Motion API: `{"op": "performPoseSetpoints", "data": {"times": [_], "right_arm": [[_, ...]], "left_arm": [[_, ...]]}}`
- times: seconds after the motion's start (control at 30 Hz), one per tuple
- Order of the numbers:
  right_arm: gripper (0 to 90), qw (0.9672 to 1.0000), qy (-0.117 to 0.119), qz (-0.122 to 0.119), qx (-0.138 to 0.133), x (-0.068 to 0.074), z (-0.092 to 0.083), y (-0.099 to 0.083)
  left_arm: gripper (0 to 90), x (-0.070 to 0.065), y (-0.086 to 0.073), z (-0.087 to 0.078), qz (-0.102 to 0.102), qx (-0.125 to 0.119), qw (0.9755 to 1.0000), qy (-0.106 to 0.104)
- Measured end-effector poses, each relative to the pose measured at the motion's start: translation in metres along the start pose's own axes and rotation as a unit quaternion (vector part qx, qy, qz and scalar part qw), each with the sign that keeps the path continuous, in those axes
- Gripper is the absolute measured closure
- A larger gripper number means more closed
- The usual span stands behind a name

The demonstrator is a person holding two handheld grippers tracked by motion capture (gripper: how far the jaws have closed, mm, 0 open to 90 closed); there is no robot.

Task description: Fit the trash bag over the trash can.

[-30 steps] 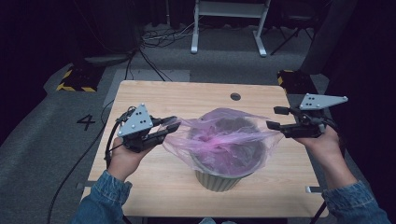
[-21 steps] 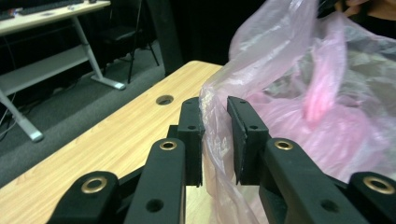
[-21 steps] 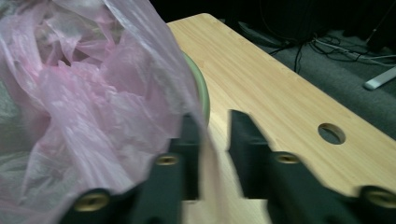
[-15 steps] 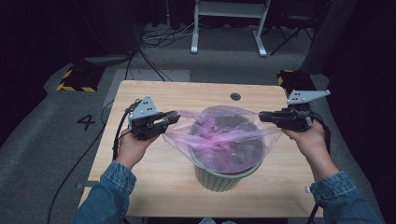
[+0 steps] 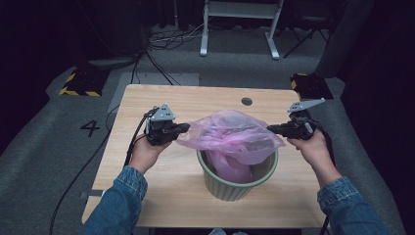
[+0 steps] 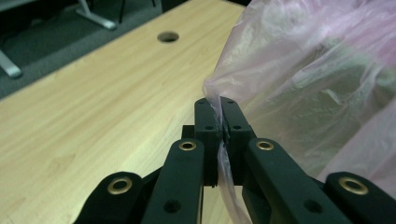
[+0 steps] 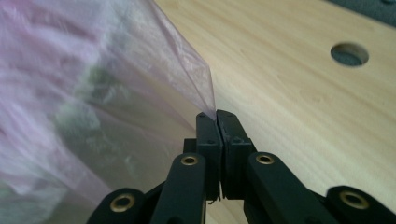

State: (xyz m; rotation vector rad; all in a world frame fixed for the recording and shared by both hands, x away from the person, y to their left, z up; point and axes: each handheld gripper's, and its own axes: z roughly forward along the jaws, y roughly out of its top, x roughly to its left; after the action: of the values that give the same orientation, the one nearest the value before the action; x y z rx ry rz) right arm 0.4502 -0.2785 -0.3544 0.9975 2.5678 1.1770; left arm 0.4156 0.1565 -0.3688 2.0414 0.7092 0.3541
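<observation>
**Pink bag stretched over the green bin, one edge pinched in each claw**

High view: a green ribbed bin (image 5: 238, 177) stands on the table (image 5: 195, 100), toward its near edge. A thin pink plastic bag (image 5: 230, 134) hangs with its lower part down inside the bin, while its mouth is spread wide above the rim. The left claw (image 5: 183, 128) holds the bag's left edge and the right claw (image 5: 270, 129) its right edge, both a little above rim height and outside the bin. The bin seems to hold nothing but the bag; whether anything lies in the bag I cannot tell through the folds.

Left gripper view: the left claw (image 6: 220, 103) is closed on the bag (image 6: 317, 88), a strip of film running down between the two pads. The film puckers right at the pinch.

Right gripper view: the right claw (image 7: 216, 115) is likewise clamped on a corner of the bag (image 7: 93, 93), which fans out taut from the tips over the wooden table (image 7: 303, 102); its jaws have just been closing, with the film between them.

Handling, as I judge it: the bag is very light, limp and slippery, and thin enough to tear if pulled hard. The hem is the right place to hold it, on opposite sides, so the mouth can be drawn over the bin's rim. The bin looks stiff and stable enough to stay put.
</observation>
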Motion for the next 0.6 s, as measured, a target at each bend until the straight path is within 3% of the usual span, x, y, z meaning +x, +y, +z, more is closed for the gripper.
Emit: {"op": "performPoseSetpoints", "data": {"times": [0.3,0.43,0.53,0.6], "right_arm": [[89.9,0.9995,-0.002,0.021,0.024,-0.008,0.009,-0.019],[90.0,0.9990,0.002,0.025,0.037,-0.007,0.014,-0.029],[90.0,0.9982,0.003,0.030,0.051,-0.008,0.020,-0.039],[90.0,0.9980,0.009,0.035,0.052,-0.009,0.021,-0.045]], "left_arm": [[88.4,0.007,-0.015,0.014,-0.031,0.028,0.9990,-0.013],[89.3,0.005,-0.024,0.018,-0.025,0.046,0.9985,-0.011],[89.4,0.008,-0.033,0.018,-0.043,0.044,0.9978,-0.025],[89.5,0.007,-0.037,0.017,-0.044,0.040,0.9979,-0.026]]}}
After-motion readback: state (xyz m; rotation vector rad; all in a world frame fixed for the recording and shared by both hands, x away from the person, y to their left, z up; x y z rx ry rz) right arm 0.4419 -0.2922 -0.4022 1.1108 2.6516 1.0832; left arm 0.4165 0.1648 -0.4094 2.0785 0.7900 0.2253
